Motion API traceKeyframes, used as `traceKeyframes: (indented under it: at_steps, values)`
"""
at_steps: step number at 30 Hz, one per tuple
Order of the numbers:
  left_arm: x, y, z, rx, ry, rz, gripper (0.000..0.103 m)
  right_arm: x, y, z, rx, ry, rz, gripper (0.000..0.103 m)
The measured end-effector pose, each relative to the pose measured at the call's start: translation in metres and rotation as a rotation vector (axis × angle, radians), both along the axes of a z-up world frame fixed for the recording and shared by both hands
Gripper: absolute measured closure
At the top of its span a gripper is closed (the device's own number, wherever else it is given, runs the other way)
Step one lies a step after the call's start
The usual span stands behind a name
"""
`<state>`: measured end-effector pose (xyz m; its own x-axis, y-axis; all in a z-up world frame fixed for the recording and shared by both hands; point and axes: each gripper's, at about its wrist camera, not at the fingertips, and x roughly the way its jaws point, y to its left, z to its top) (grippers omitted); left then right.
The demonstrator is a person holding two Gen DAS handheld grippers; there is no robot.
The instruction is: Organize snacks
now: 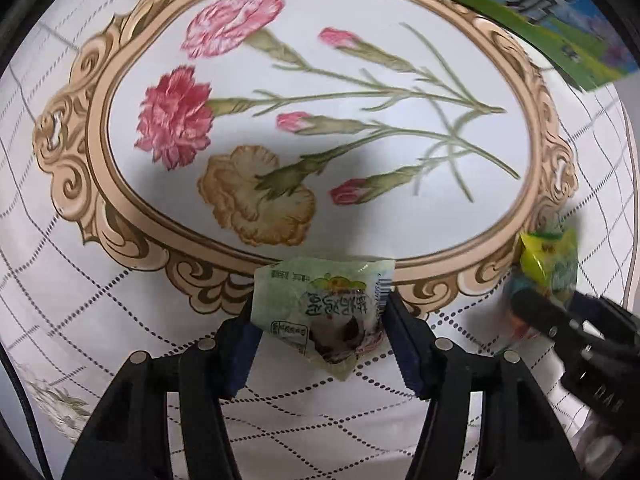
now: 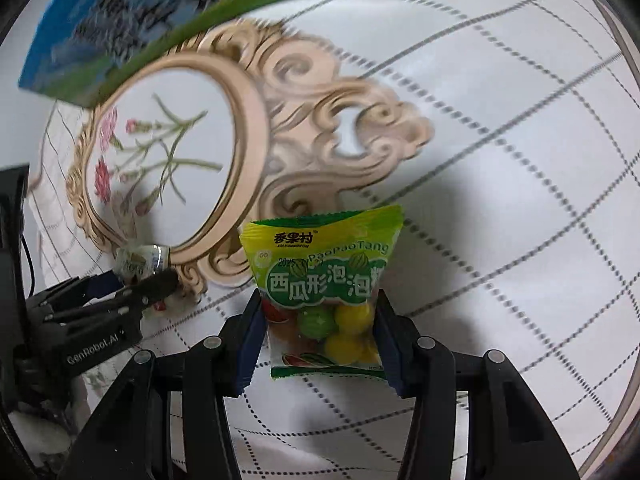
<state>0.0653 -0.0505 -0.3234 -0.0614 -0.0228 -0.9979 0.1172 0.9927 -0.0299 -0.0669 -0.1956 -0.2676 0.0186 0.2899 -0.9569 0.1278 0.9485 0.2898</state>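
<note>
My left gripper is shut on a pale green snack packet and holds it above the tablecloth. My right gripper is shut on a yellow-green bubble gum bag with coloured balls showing inside. In the left wrist view the right gripper shows at the far right with its bag. In the right wrist view the left gripper shows at the left with its packet.
A white tablecloth with a gold oval frame and printed carnations covers the table. A green and blue box lies at the far side; it also shows in the right wrist view. The table edge curves at the right.
</note>
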Motion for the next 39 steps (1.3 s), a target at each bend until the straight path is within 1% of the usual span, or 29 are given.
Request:
traceKeyframes:
  at_steps: [2, 3, 8, 10, 13, 14, 15, 17, 18, 19, 21, 25, 28, 31, 32, 33, 36, 39]
  values:
    - [-0.003, 0.004, -0.008, 0.004, 0.011, -0.003, 0.043, 0.000, 0.007, -0.003, -0.026, 0.008, 0.008, 0.047]
    - [-0.006, 0.001, -0.012, 0.008, 0.008, -0.010, 0.043, 0.001, 0.007, -0.004, -0.029, 0.014, 0.007, 0.046]
    - [-0.011, -0.003, -0.024, 0.013, 0.005, -0.030, 0.039, 0.005, 0.007, -0.009, -0.041, 0.034, 0.008, 0.045]
    - [-0.006, -0.011, -0.026, 0.013, 0.007, -0.040, 0.036, 0.009, 0.007, -0.009, -0.045, 0.037, 0.007, 0.043]
    - [-0.006, -0.014, -0.031, 0.016, 0.010, -0.057, 0.032, 0.011, 0.009, -0.008, -0.052, 0.040, 0.007, 0.036]
    - [-0.009, -0.015, -0.033, 0.018, 0.011, -0.063, 0.031, 0.014, 0.023, -0.013, -0.058, 0.040, 0.010, 0.033]
    - [-0.005, -0.015, -0.032, 0.019, 0.010, -0.064, 0.031, 0.016, 0.021, -0.020, -0.063, 0.040, 0.012, 0.032]
    - [-0.004, -0.012, -0.023, 0.016, 0.006, -0.059, 0.031, 0.016, 0.027, -0.021, -0.075, 0.036, 0.016, 0.031]
    - [-0.006, -0.015, -0.018, 0.019, 0.001, -0.061, 0.033, 0.016, 0.028, -0.020, -0.079, 0.033, 0.018, 0.031]
    - [-0.008, -0.017, -0.015, 0.021, -0.004, -0.061, 0.042, 0.015, 0.029, -0.019, -0.081, 0.030, 0.020, 0.032]
    - [-0.010, -0.017, -0.010, 0.013, -0.006, -0.063, 0.044, 0.013, 0.028, -0.017, -0.089, 0.023, 0.016, 0.037]
    - [-0.009, -0.014, -0.007, -0.016, 0.005, -0.054, 0.044, 0.009, 0.022, -0.015, -0.069, 0.027, 0.009, 0.039]
    - [-0.009, -0.002, -0.007, -0.059, 0.063, -0.009, 0.040, 0.009, 0.012, -0.009, -0.040, 0.034, -0.022, 0.039]
    - [-0.011, 0.008, -0.010, -0.096, 0.100, 0.038, 0.038, 0.006, 0.005, 0.005, -0.059, 0.013, -0.013, 0.037]
    - [-0.011, 0.008, -0.013, -0.095, 0.103, 0.039, 0.038, 0.006, 0.004, 0.006, -0.058, 0.016, -0.007, 0.031]
    - [-0.011, 0.008, -0.015, -0.090, 0.103, 0.036, 0.038, 0.007, 0.003, 0.004, -0.056, 0.025, -0.005, 0.028]
    - [-0.013, -0.002, -0.017, -0.062, 0.099, 0.008, 0.038, 0.008, 0.002, -0.005, -0.057, 0.046, -0.006, 0.028]
    - [-0.015, -0.007, -0.016, -0.057, 0.084, 0.006, 0.039, 0.009, 0.003, -0.010, -0.063, 0.036, -0.013, 0.028]
